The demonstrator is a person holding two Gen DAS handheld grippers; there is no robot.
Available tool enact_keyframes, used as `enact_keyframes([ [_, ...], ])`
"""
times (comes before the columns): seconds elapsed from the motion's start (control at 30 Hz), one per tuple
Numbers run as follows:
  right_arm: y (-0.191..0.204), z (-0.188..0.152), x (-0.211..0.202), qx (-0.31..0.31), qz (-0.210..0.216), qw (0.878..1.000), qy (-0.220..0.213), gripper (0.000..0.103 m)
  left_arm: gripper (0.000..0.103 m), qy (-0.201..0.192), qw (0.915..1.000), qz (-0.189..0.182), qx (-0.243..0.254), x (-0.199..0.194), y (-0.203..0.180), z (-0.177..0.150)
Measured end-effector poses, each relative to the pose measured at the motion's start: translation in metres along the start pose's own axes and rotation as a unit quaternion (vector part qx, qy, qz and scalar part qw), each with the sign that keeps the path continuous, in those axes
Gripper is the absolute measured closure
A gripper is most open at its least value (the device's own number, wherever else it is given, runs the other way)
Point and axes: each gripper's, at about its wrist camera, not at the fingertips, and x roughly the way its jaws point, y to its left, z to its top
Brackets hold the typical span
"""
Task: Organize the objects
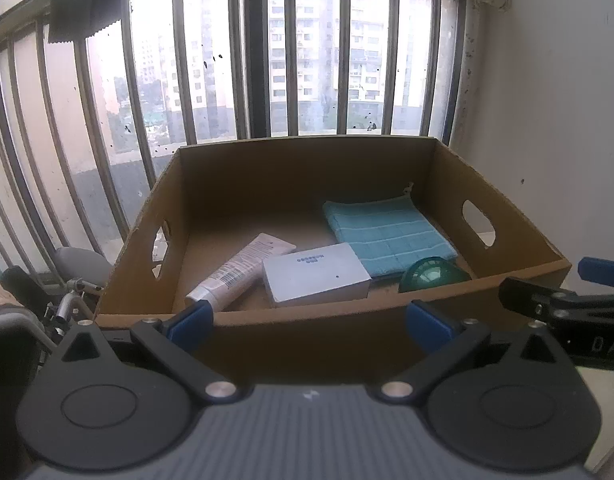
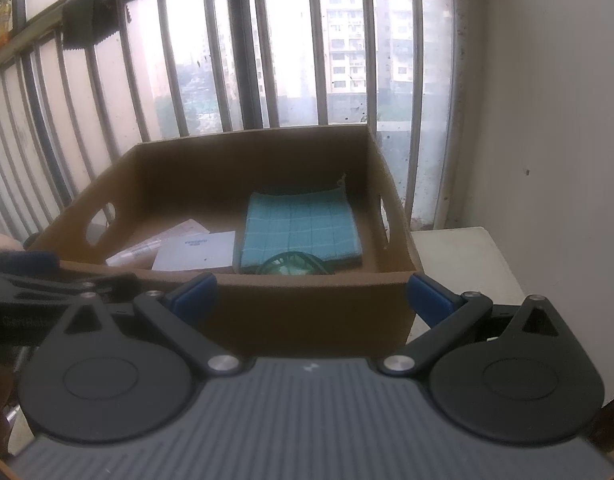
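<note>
ahead of the left gripper (image 1: 310, 322), wide and empty, in the box (image 1: 519, 272): soft tube (image 1: 243, 266), grab mid-body; stiff small white box (image 1: 315, 279), pinch the edges; floppy blue cloth (image 1: 385, 238); green bowl (image 1: 431, 273), maybe slippery. right gripper (image 2: 311, 295) wide, empty too.

Daylight floods through the barred window (image 1: 291, 60) at the upper centre, blown out and hazy. The cardboard box (image 1: 291, 320) interior sits dim, backlit. Fisheye bends the bars at the left edge; both frames look soft.
</note>
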Motion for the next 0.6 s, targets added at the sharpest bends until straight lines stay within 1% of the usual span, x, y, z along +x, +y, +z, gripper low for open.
enact_keyframes([
  [0.6, -0.0001, -0.0028, -0.0013, -0.005, 0.009, 1.000, 0.001, 0.001, 0.000, -0.002, 1.0000, 0.007, 0.003, -0.0020, -0.0007, -0.0005],
])
